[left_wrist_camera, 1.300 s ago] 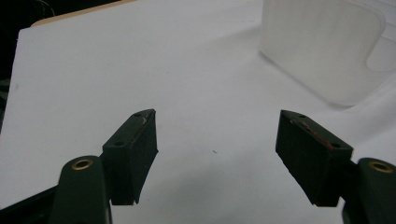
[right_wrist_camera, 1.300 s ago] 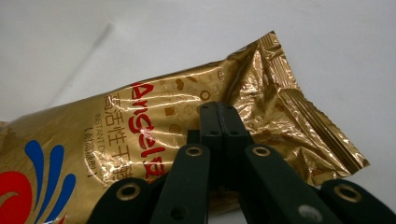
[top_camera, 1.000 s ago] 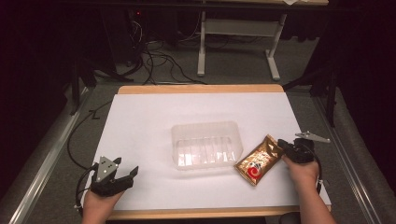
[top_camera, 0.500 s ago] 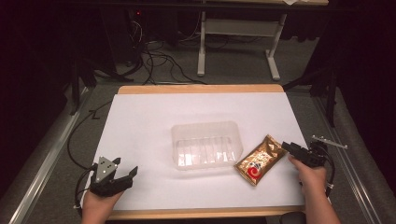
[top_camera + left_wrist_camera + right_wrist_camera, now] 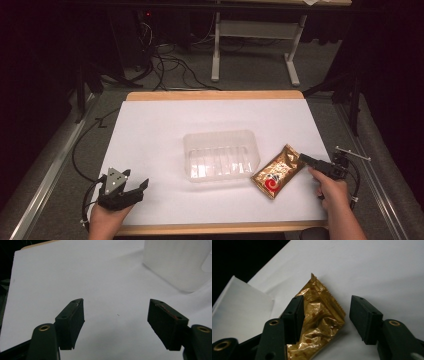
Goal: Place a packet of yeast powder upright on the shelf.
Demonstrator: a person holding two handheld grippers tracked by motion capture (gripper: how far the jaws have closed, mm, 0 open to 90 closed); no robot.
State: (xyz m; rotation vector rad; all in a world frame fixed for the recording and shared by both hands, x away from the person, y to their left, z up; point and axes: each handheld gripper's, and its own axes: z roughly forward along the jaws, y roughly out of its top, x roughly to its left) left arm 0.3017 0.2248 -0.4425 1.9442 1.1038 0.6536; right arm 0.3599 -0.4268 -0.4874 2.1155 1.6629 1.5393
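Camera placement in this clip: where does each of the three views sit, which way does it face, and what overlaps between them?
High view: fixed above the person's side, looking forward and down on the white table; both hands come in from the bottom with the left gripper and right gripper.
Left gripper view: rides the left gripper, looking between open jaws across the table toward the clear tray.
Right gripper view: rides the right gripper, open jaws over the gold snack packet.
Shared: tray and packet appear in the high and right gripper views.

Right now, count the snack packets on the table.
1: the gold snack packet lies flat right of the clear plastic tray, just ahead of the open right gripper.
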